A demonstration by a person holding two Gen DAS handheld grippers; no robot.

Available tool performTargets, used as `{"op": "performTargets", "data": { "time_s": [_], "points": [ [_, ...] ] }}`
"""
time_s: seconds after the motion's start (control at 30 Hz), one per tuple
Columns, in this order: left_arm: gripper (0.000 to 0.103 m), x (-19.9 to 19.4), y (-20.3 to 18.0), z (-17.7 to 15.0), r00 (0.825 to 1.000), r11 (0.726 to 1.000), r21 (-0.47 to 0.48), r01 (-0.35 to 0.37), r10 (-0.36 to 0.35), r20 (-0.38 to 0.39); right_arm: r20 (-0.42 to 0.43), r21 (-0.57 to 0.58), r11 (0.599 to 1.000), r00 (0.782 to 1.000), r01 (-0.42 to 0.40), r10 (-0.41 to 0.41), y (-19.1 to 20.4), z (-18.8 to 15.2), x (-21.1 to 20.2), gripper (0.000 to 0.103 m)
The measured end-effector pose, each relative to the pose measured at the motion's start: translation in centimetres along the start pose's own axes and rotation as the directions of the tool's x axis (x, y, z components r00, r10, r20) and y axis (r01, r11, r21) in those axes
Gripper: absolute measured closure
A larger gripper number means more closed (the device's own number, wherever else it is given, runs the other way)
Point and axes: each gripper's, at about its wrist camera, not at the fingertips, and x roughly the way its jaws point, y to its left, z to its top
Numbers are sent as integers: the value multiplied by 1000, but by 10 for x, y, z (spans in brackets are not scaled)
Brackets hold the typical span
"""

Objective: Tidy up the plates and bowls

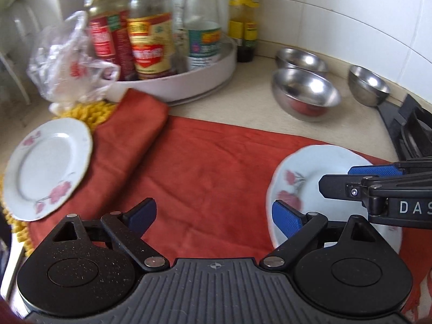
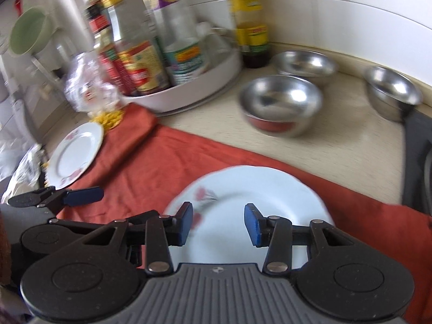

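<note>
The right gripper (image 2: pixel 218 222) hangs over the near floral plate (image 2: pixel 270 189), jaws spread, nothing between them. The left gripper (image 1: pixel 213 217), also spread, hovers above bare red cloth (image 1: pixel 202 162) (second plate (image 1: pixel 46 167) at the cloth's left edge). Three steel bowls (image 1: pixel 305 94) sit behind on the counter.

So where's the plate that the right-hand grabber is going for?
The near plate lies on the red cloth directly under the open right gripper, in front of the steel bowls; the left wrist view shows it at lower right.
</note>
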Motion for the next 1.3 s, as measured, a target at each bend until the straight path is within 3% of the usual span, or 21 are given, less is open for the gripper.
{"op": "performTargets", "data": {
  "time_s": [0.47,0.9,1.03,1.3],
  "points": [
    [6,-10,99,5,979,970,-138,-201,202,-9,-40,-182,971,988,-154,150,95,37,55,57],
    [4,-6,176,6,957,929,-228,-290,288,-44,-89,-261,940,975,-219,202,164,71,116,56],
    [4,1,196,7,950,917,-248,-313,306,-67,-100,-266,937,973,-226,206,174,80,134,51],
    [4,15,219,9,948,913,-257,-317,302,-95,-119,-269,936,973,-225,200,189,89,158,51]
  ]
}}
